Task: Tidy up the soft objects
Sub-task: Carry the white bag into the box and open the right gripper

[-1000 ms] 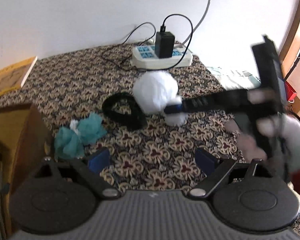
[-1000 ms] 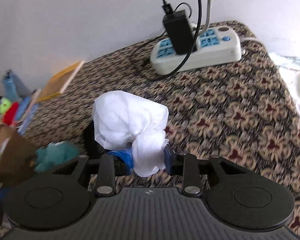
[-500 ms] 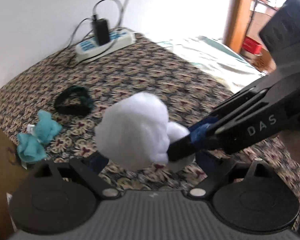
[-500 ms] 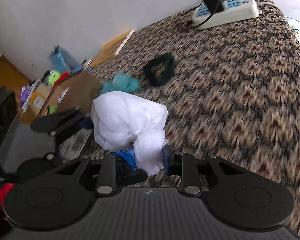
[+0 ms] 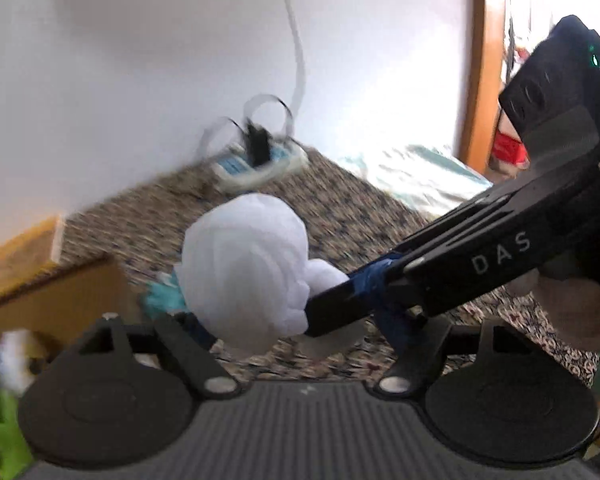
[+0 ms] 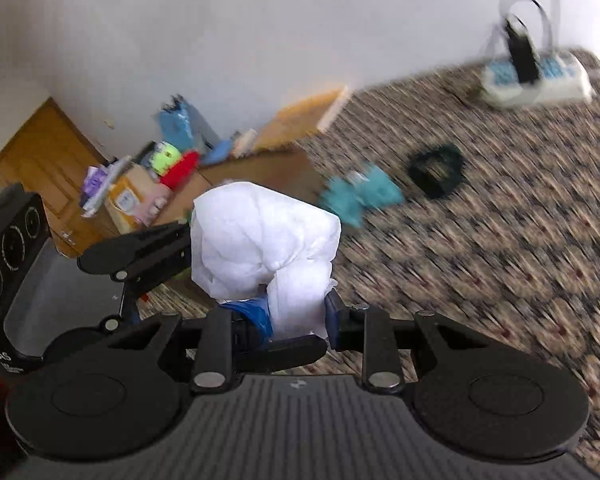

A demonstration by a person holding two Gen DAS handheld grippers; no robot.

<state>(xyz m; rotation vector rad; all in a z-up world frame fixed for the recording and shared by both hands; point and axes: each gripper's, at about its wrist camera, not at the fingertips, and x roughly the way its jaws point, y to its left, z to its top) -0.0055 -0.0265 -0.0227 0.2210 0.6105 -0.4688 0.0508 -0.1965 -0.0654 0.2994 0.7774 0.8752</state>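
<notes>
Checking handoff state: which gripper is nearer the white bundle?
Right. The right gripper is clamped on the white bundle; the left gripper, jaws just closing in, brackets it with no contact visible.

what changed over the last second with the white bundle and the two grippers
The right gripper, shut on the white bundle, lifted it off the patterned cloth toward the left gripper, whose jaws have just been closing around it, not yet pressing. The teal cloth and black band stayed put.
</notes>
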